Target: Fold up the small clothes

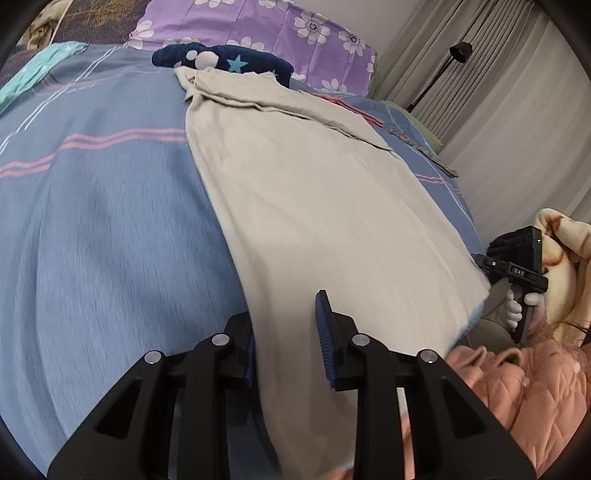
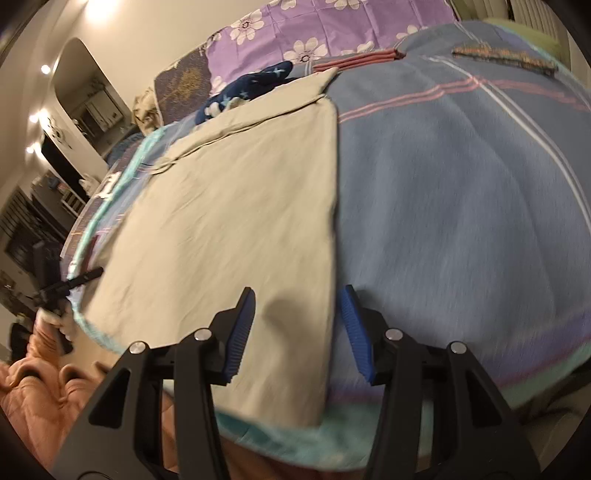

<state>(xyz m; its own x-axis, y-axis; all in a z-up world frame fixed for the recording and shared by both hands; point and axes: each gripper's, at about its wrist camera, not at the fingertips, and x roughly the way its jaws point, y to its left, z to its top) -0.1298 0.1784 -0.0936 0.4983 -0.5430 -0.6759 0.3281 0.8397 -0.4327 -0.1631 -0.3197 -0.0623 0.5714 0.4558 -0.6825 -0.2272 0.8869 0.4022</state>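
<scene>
A beige garment (image 1: pixel 314 192) lies flat on the blue striped bedspread (image 1: pixel 103 206), its sleeves folded in at the far end. My left gripper (image 1: pixel 284 332) is open, its jaws straddling the garment's near left corner at the bed's edge. In the right wrist view the same garment (image 2: pixel 236 206) shows, and my right gripper (image 2: pixel 297 328) is open with its jaws astride the near right corner. Neither grips the cloth. The right gripper also shows in the left wrist view (image 1: pixel 517 266), and the left one in the right wrist view (image 2: pixel 70 284).
A navy star-print item (image 1: pixel 229 61) lies beyond the garment by the purple flowered pillow (image 1: pixel 266 26). Folded pink cloth (image 2: pixel 354 59) and a patterned strip (image 2: pixel 502 57) lie at the far side. A pink quilted jacket (image 1: pixel 528 387) is at the near edge. A floor lamp (image 1: pixel 443 70) stands by the curtains.
</scene>
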